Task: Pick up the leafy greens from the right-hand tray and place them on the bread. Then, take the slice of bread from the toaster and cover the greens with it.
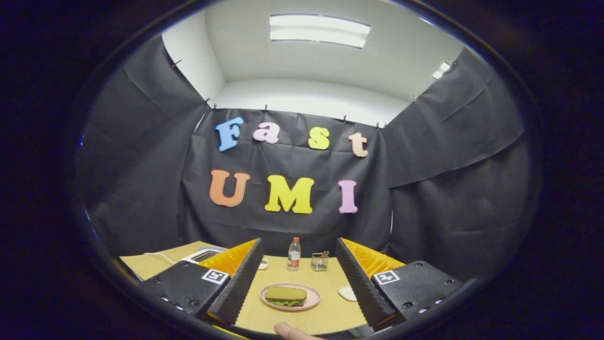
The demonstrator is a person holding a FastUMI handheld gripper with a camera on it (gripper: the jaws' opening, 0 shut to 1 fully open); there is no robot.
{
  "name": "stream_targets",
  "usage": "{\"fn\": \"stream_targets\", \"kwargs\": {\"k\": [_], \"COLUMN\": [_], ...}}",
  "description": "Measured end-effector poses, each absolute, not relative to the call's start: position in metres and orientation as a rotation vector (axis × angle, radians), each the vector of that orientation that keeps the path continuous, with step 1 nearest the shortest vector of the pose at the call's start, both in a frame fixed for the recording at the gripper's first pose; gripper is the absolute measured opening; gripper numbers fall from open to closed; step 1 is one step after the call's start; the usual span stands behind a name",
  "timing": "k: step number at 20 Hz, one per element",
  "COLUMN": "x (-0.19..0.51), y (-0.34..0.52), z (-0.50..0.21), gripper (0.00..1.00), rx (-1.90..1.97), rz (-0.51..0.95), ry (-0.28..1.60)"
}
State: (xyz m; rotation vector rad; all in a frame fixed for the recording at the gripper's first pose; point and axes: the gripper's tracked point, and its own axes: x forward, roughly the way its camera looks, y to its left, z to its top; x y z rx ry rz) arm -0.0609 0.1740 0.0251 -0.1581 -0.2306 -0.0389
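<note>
On the wooden table sits a pink plate carrying a stacked sandwich: a slice of bread lies on top of leafy greens, with another layer underneath. The plate lies on the table between and just ahead of my gripper's two black ridged fingers, well below them. The gripper is open wide and holds nothing. The left finger and the right finger stand well apart on either side of the plate.
A small bottle with a red cap and a clear glass holder stand at the table's far edge. A small green-and-white dish is beside the left finger, a white tray by the right finger. A fingertip shows nearest me.
</note>
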Motion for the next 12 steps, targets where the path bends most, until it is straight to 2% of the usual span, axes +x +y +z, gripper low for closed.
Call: {"fn": "stream_targets", "kwargs": {"k": [12], "x": [-0.0527], "y": [0.1767], "z": [0.0155], "gripper": [0.95], "rx": [-0.122], "rz": [-0.005], "ry": [-0.18]}}
